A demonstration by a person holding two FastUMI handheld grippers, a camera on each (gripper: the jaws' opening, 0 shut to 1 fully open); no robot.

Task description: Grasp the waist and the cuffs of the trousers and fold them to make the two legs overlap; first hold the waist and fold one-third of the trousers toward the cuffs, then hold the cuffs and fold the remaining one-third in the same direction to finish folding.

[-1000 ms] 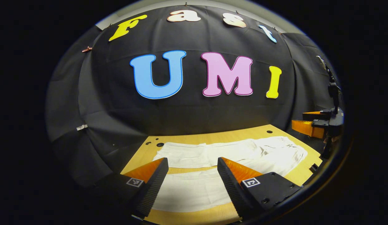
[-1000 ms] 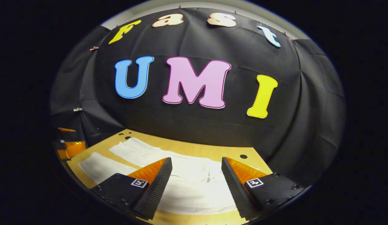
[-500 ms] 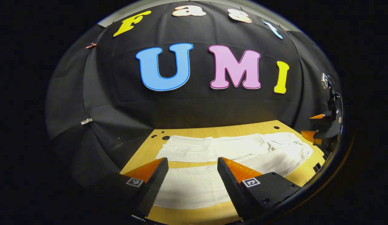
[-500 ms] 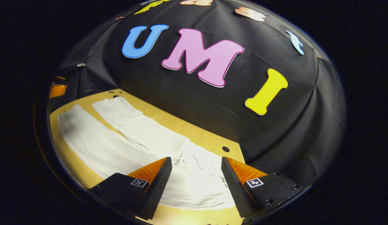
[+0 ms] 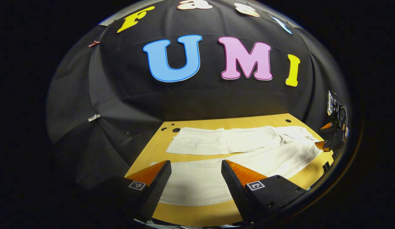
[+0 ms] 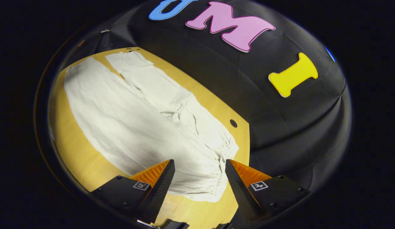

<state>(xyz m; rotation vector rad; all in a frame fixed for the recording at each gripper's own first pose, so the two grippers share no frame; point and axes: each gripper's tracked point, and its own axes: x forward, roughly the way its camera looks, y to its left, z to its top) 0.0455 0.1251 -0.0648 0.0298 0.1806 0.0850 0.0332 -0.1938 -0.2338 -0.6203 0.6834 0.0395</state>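
Note:
White trousers [image 5: 235, 149] lie flat on the wooden table [image 5: 191, 214], both legs spread side by side, cuffs to the left and waist to the right in the left gripper view. My left gripper [image 5: 196, 167] hovers open above the near leg's cuff end [image 5: 191, 184]. In the right gripper view the trousers [image 6: 137, 121] run from the far-left cuffs to the gathered waist [image 6: 216, 171] close by. My right gripper [image 6: 200, 165] is open, tilted down over the waist, fingers either side of it without touching. The right gripper [image 5: 331, 140] also appears at the far right in the left gripper view.
The table [image 6: 73, 149] has small round holes near its far edge [image 6: 233, 123] and far-left corner [image 5: 176, 130]. Black cloth walls close in the back and sides. Bare wood [image 6: 210, 213] shows in front of the waist.
The right gripper has dropped and pitched down toward the waist, with the trousers now large in its view. The left gripper has tilted a little lower over the near leg. Both stay open.

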